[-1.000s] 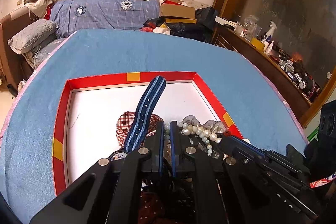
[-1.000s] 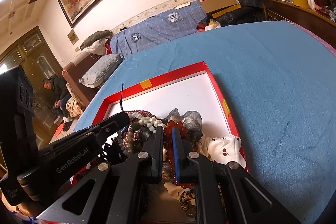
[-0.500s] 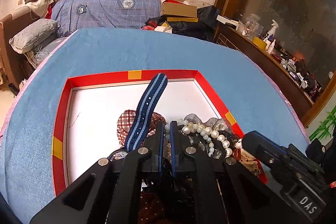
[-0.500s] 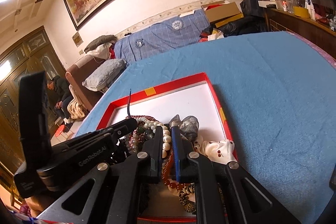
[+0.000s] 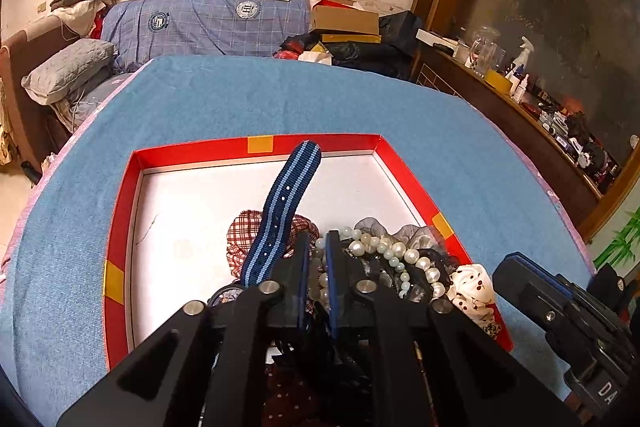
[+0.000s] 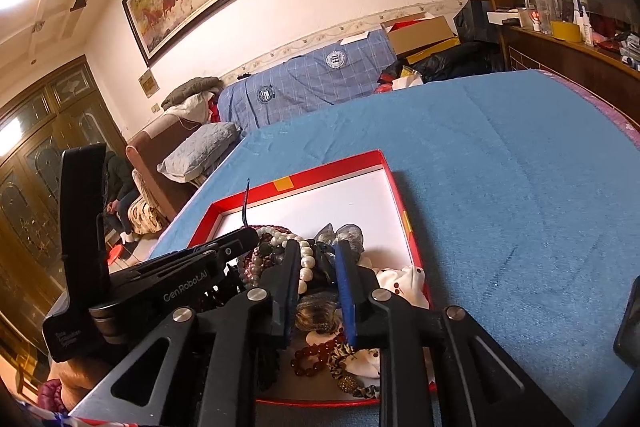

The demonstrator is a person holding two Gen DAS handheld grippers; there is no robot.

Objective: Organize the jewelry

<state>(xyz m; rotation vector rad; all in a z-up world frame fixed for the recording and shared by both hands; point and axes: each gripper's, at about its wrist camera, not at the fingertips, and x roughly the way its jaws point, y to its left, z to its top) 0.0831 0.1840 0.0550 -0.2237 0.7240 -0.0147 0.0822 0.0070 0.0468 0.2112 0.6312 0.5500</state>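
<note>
A red box with a white floor (image 5: 256, 145) (image 6: 394, 183) lies on the blue table. A pile of jewelry fills its near end: a pearl necklace (image 5: 394, 251) (image 6: 306, 259), a blue striped watch strap (image 5: 286, 203) standing up, a plaid scrunchie (image 5: 240, 233), a grey scrunchie (image 6: 344, 233), dark red beads (image 6: 316, 353) and a white dotted cloth (image 5: 472, 285) (image 6: 404, 279). My left gripper (image 5: 316, 241) is nearly shut on pale beads in the pile. My right gripper (image 6: 318, 247) is open above the pile, empty.
The blue tablecloth (image 6: 520, 195) spreads right and beyond the box. A sofa with pillows (image 5: 68, 71) stands behind the table. A wooden sideboard (image 5: 520, 107) with bottles runs along the right. A person (image 6: 120, 187) sits at far left.
My right gripper has opened, risen and pulled back from the pile. My left gripper stays closed in the pile, hardly moved.
</note>
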